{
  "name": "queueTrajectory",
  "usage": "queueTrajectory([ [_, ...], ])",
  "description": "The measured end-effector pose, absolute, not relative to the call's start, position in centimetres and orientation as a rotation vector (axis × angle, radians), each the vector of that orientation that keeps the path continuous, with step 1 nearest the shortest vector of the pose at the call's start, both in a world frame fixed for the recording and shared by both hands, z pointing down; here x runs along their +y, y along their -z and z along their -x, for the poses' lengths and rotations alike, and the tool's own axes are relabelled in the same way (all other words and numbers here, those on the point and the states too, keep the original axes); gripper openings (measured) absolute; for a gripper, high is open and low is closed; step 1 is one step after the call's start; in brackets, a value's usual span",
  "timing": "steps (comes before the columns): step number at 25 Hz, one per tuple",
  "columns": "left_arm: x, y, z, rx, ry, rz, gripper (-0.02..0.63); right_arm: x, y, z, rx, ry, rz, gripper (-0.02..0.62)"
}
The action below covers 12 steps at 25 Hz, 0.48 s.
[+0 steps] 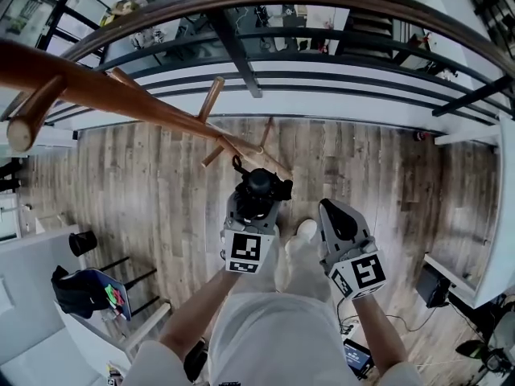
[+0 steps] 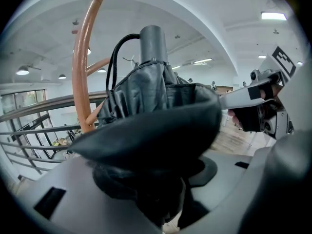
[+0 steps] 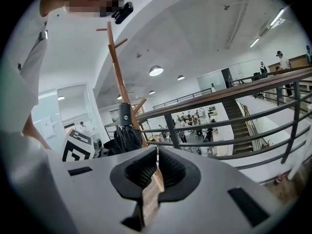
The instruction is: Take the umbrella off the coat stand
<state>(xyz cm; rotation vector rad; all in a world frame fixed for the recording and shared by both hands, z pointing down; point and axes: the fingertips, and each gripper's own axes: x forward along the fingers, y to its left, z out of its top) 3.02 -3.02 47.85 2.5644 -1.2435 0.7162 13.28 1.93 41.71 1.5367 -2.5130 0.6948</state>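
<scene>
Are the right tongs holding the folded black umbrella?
No, the right tongs are empty; the left tongs grip the folded black umbrella.

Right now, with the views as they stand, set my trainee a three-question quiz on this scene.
1. True or false: the right claw is shut with nothing in it.
2. What does the left claw grip? A) a folded black umbrella B) a coat C) a hat
3. Fill in: the coat stand is made of ____.

Key: 1 true; 2 A; 3 wood.
</scene>
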Motion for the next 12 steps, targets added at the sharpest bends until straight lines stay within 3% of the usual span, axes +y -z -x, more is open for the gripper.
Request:
queueTrajectory([
  [12,-0.9,-42.4,-4.6,-1.146,-0.642,-2.595,0.252,2.8,-37.5,-15.8,-2.508,-0.641,-1.658,0.04],
])
